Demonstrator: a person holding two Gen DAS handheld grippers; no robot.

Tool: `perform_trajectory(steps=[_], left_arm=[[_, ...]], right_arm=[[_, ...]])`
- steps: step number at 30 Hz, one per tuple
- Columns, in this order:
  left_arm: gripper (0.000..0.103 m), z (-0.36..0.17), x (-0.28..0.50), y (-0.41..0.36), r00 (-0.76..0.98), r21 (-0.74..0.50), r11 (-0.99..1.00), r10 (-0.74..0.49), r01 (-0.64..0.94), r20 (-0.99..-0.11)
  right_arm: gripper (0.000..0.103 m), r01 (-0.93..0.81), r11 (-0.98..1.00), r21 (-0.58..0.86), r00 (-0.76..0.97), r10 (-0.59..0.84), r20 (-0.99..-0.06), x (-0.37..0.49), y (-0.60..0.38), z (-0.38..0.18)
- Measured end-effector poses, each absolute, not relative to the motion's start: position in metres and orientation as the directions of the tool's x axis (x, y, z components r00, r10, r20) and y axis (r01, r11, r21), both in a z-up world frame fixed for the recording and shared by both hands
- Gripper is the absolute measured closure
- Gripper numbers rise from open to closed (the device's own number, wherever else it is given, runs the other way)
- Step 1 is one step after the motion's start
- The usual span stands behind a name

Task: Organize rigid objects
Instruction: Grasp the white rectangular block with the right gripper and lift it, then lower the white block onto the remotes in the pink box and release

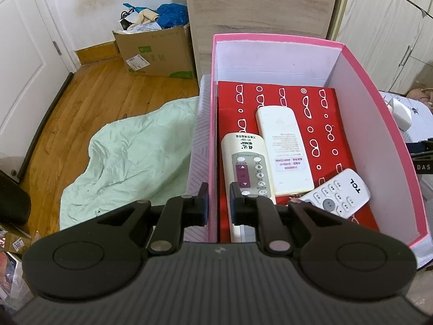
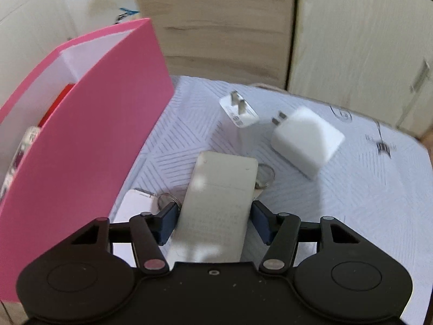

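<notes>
A pink box (image 1: pixel 270 38) stands on a white patterned cover. Its floor is lined with red paper (image 1: pixel 311 103), and three remotes lie inside. They are a cream one with buttons up (image 1: pixel 243 157), a white one face down (image 1: pixel 284 149) and a small TCL one (image 1: pixel 338 192). My left gripper (image 1: pixel 218 189) is shut on the box's left wall, one finger outside and one inside. In the right wrist view, my right gripper (image 2: pixel 215 208) holds a white remote (image 2: pixel 224 189) face down, with the pads against its long edges, just right of the pink box (image 2: pixel 94 135).
Two white plug chargers (image 2: pixel 239 111) (image 2: pixel 305 138) lie on the cover (image 2: pixel 351 203) beyond the held remote. Key rings (image 2: pixel 266 176) and a white tag (image 2: pixel 135 203) sit beside it. A green sheet (image 1: pixel 135 157) and a cardboard box (image 1: pixel 157 51) are on the wooden floor at left. A wardrobe (image 1: pixel 259 0) stands behind.
</notes>
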State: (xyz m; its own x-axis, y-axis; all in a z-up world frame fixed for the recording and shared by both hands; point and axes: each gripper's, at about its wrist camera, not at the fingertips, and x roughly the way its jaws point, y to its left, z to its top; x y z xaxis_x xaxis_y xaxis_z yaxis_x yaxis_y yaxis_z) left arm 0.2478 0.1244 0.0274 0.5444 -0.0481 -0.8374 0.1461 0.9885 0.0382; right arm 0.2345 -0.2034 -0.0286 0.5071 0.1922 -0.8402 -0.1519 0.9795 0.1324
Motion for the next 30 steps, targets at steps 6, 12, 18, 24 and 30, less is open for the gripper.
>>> perform_trajectory(steps=[6, 12, 18, 24, 30], left_arm=[[0.091, 0.028, 0.247, 0.125, 0.547, 0.042, 0.988, -0.046, 0.147, -0.836], [0.091, 0.026, 0.245, 0.126, 0.559, 0.044, 0.989, -0.042, 0.141, -0.828], [0.091, 0.027, 0.244, 0.124, 0.558, 0.061, 0.989, -0.025, 0.134, -0.830], [0.091, 0.028, 0.245, 0.123, 0.558, 0.065, 0.989, -0.022, 0.136, -0.830], [0.091, 0.027, 0.247, 0.122, 0.553, 0.057, 0.990, -0.025, 0.130, -0.833]], right_arm=[[0.041, -0.181, 0.974, 0.140, 0.510, 0.214, -0.833, 0.220, -0.205, -0.015], [0.042, -0.200, 0.970, 0.139, 0.572, 0.231, -0.787, 0.207, -0.209, 0.006], [0.044, -0.231, 0.966, 0.114, 0.651, 0.241, -0.720, 0.192, -0.208, 0.034], [0.044, -0.252, 0.956, 0.152, 0.734, 0.292, -0.614, 0.178, -0.205, 0.066], [0.044, -0.362, 0.903, 0.234, 0.777, 0.430, -0.460, 0.161, -0.196, 0.107]])
